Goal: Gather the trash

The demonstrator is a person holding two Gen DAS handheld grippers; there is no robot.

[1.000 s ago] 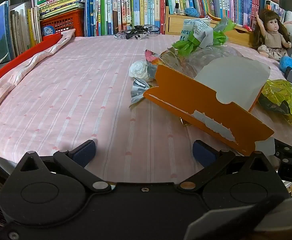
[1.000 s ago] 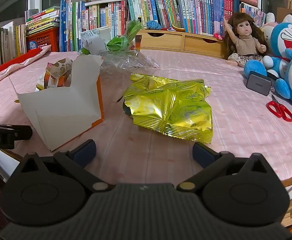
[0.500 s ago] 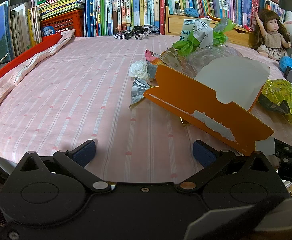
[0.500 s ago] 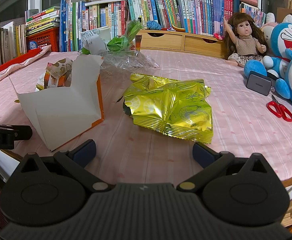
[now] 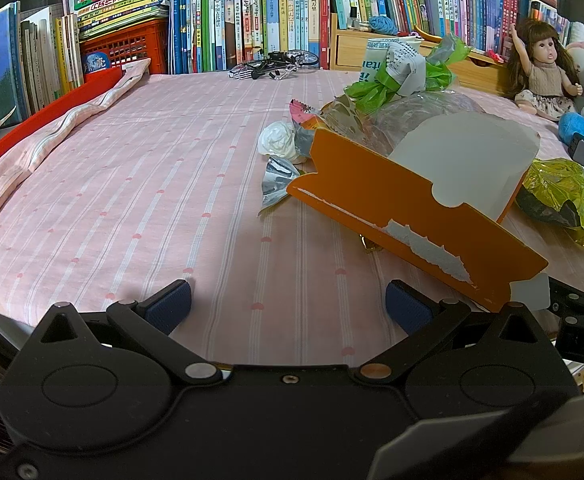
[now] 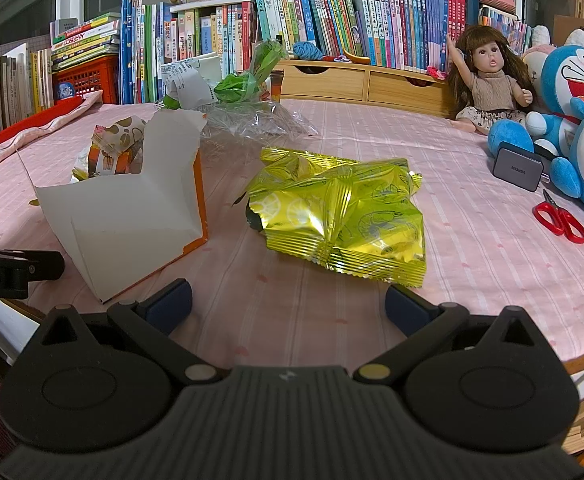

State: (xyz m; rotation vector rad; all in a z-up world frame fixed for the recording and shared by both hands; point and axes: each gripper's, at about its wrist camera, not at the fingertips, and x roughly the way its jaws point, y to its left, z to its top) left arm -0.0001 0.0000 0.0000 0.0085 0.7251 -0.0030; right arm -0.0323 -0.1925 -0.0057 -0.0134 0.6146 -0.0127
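**A:** Start at the left. What does the left gripper (image 5: 288, 302) have in front of it?

**B:** Bare pink striped cloth (image 5: 132, 184). Its jaws are spread wide with nothing between them. The trash lies ahead and off to its right: a white crumpled wad (image 5: 279, 141), a silvery wrapper (image 5: 278, 178), then the torn orange carton (image 5: 408, 216), whose near corner comes down just beside the right-hand fingertip (image 5: 406, 306).

**A:** Which way does the carton run?

**B:** Its long edge slants from far-left to near-right in the left wrist view, so it lies diagonal to the jaw line, not square to it.

**A:** And further right?

**B:** The right gripper (image 6: 288, 300), jaws likewise released and empty. The carton's white inside (image 6: 132, 220) sits ahead-left of it, open end up, with a patterned wrapper (image 6: 118, 148) behind it. The yellow-green snack bag (image 6: 340, 216) lies flat, directly ahead, a touch right of centre, its long axis roughly across the jaws.

**A:** So which hand is nearer to what?

**B:** I judge the right one best placed for the bag: a straight reach forward and down. The left is closer to the carton but would need to swing right first.
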